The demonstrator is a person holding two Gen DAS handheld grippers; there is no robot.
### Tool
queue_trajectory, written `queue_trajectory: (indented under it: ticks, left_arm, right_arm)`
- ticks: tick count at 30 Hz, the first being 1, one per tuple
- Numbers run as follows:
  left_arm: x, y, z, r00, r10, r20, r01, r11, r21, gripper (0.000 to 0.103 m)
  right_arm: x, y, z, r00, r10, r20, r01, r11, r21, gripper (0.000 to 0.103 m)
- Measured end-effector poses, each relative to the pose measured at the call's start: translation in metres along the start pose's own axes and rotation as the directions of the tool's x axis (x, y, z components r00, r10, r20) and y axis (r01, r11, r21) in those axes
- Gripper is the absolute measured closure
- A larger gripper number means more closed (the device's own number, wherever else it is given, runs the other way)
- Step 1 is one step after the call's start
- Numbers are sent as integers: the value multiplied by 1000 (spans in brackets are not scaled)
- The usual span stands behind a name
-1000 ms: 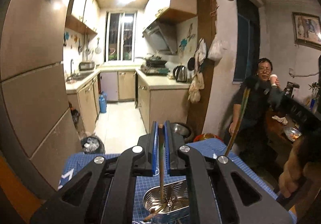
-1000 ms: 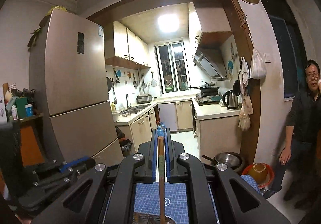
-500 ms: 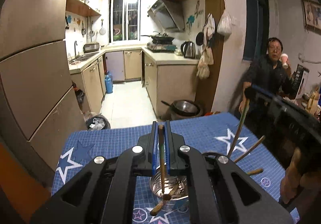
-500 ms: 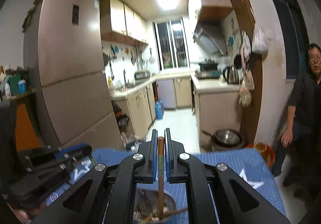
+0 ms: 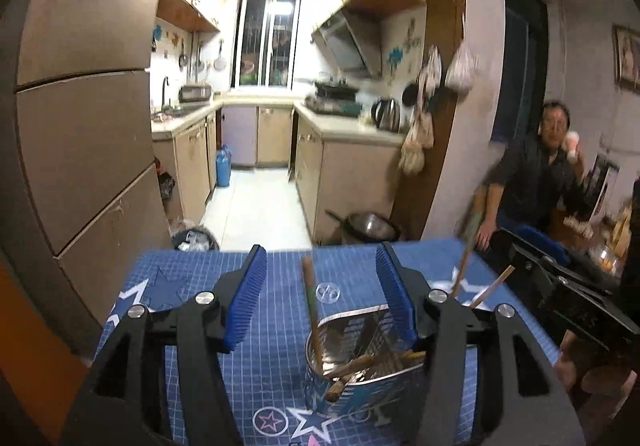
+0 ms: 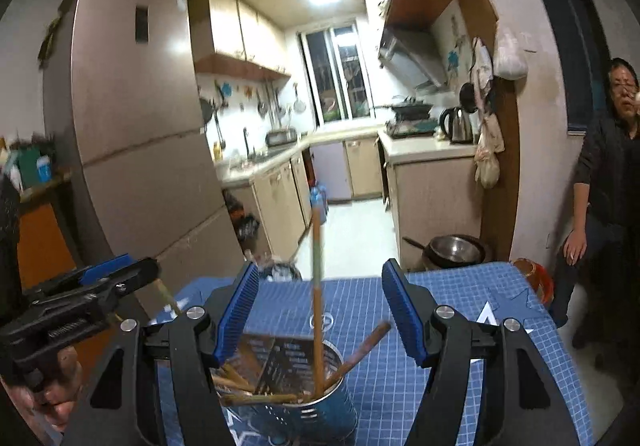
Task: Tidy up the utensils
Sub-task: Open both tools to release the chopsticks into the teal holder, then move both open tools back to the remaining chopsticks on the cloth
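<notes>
A shiny metal utensil holder (image 5: 360, 374) stands on the blue grid mat (image 5: 272, 358); it also shows in the right wrist view (image 6: 304, 402). Several wooden chopsticks lie and lean inside it. One chopstick (image 5: 311, 310) stands in the holder between the open jaws of my left gripper (image 5: 320, 286), untouched. Another long chopstick (image 6: 317, 294) stands in the holder between the open jaws of my right gripper (image 6: 316, 306), also free. The right gripper shows at the right of the left wrist view (image 5: 560, 286); the left gripper shows at the left of the right wrist view (image 6: 80, 294).
The blue star-patterned mat (image 6: 460, 310) covers the table. A fridge (image 6: 132, 150) stands at the left, a kitchen lies beyond. A person (image 5: 540, 174) in black sits at the right. A metal pot (image 6: 452, 250) sits on the floor past the table.
Both grippers have opened and let go of their chopsticks, which now stand in the holder. Both views have tilted down towards the table.
</notes>
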State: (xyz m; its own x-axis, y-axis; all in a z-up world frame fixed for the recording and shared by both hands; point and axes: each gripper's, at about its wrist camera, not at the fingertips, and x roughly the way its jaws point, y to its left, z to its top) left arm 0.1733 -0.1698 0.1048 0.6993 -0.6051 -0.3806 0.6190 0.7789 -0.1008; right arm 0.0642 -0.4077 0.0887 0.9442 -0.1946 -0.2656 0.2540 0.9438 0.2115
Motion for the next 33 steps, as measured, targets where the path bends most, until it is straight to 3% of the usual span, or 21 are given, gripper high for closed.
queue_trajectory:
  ticks: [4, 8, 13, 16, 21, 27, 29, 33]
  left_arm:
    - [-33, 11, 17, 996, 11, 88, -7, 999, -39, 47]
    - [-91, 28, 30, 981, 6, 196, 10, 997, -79, 47]
    - [-198, 52, 7, 942, 30, 333, -5, 997, -73, 37]
    - [-244, 63, -16, 932, 62, 357, -36, 996, -81, 34]
    - [-291, 66, -74, 942, 158, 295, -151, 987, -48, 34]
    - [-303, 48, -148, 945, 263, 193, -280, 958, 63, 34]
    - [-298, 42, -175, 954, 275, 118, -286, 953, 97, 34]
    - [-285, 31, -221, 974, 227, -24, -223, 967, 125, 35]
  right_arm:
    - [-30, -6, 16, 998, 1, 60, -1, 1000, 1, 37]
    - [-80, -11, 20, 993, 14, 117, -10, 999, -34, 37]
    - [-178, -27, 1, 985, 34, 171, -18, 995, -94, 37]
    - [-231, -40, -25, 983, 25, 184, -6, 995, -104, 33]
    - [-300, -52, -80, 985, -55, 165, 76, 990, -121, 30]
    - [-354, -41, -161, 976, -182, 115, 200, 965, -170, 29]
    - [-364, -36, -186, 972, -213, 96, 227, 959, -170, 29]
    - [-368, -27, -233, 976, -220, 7, 219, 969, -117, 34]
